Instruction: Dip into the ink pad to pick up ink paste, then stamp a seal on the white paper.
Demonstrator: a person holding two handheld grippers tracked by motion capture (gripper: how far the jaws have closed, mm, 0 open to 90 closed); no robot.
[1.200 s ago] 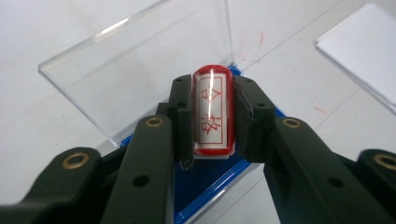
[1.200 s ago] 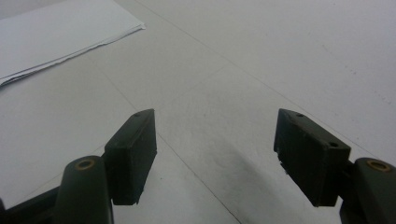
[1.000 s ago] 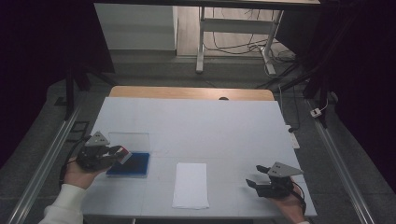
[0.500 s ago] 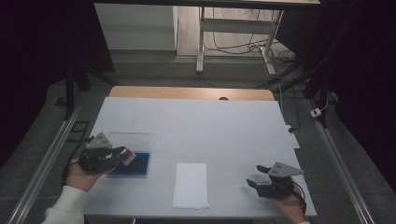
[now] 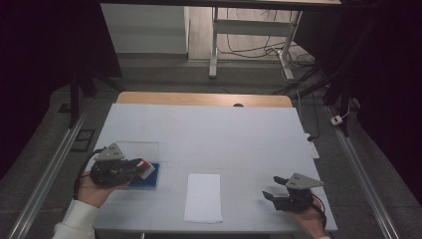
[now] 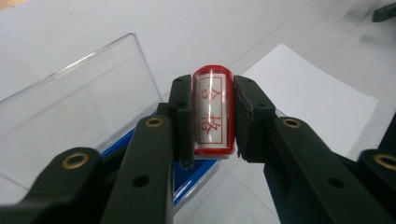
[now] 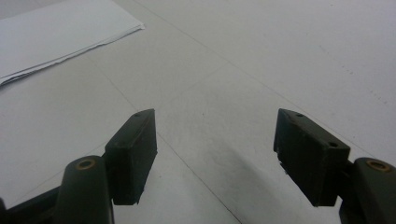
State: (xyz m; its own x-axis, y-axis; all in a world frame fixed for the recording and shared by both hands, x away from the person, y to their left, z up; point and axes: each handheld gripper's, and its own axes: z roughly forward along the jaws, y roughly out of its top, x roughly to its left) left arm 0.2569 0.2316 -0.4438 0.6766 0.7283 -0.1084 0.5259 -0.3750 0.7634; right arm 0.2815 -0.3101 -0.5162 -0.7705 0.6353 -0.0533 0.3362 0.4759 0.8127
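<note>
One step looks done: my left gripper (image 6: pixel 212 116) clamps the stamp (image 6: pixel 213 111) above its box (image 5: pixel 144 175). Paper (image 5: pixel 203 197), lower centre, looks unstamped; right gripper (image 7: pixel 215 156) fingers wide, empty.

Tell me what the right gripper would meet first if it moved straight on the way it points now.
Probably only the bare table: the right gripper has nothing ahead, and the white paper lies off to the side.

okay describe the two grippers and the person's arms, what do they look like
Both the left gripper and the right gripper are black, each topped with a grey three-cornered plate and trailing a dark cable. Up close their jaws are blocky black pads on arms with brass-coloured rivets. The left hand comes from a white sleeve; no sleeve shows at the right hand.
</note>
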